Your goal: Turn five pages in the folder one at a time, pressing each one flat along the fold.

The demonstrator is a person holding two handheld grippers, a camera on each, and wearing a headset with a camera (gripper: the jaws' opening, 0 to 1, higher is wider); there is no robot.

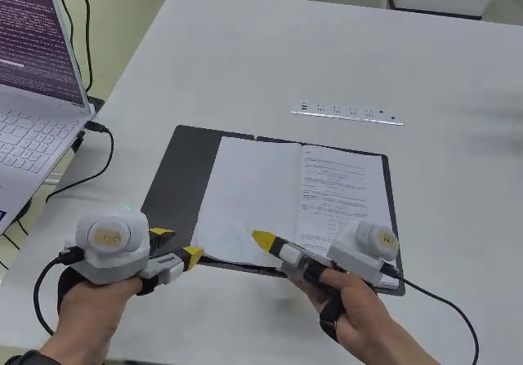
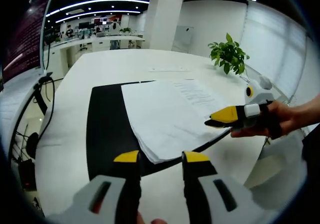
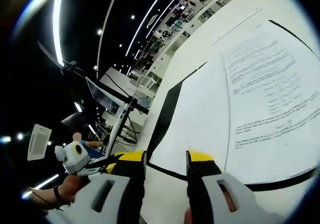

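Note:
A black folder (image 1: 173, 187) lies open on the white table. Its left leaf is a blank white page (image 1: 249, 195) and its right leaf a printed page (image 1: 339, 192). My left gripper (image 1: 177, 245) is open just off the folder's near left corner, with nothing between its jaws; in the left gripper view it (image 2: 161, 158) points at the blank page (image 2: 165, 116). My right gripper (image 1: 263, 238) hovers at the near edge of the pages by the fold. In the right gripper view it (image 3: 165, 158) is open over the blank page (image 3: 200, 119), beside the printed page (image 3: 270, 83).
An open laptop (image 1: 33, 95) stands at the left edge of the table, and a black cable (image 1: 90, 173) runs from it toward the folder. A socket strip (image 1: 347, 112) is set into the table behind the folder. A potted plant (image 2: 229, 56) stands beyond the table.

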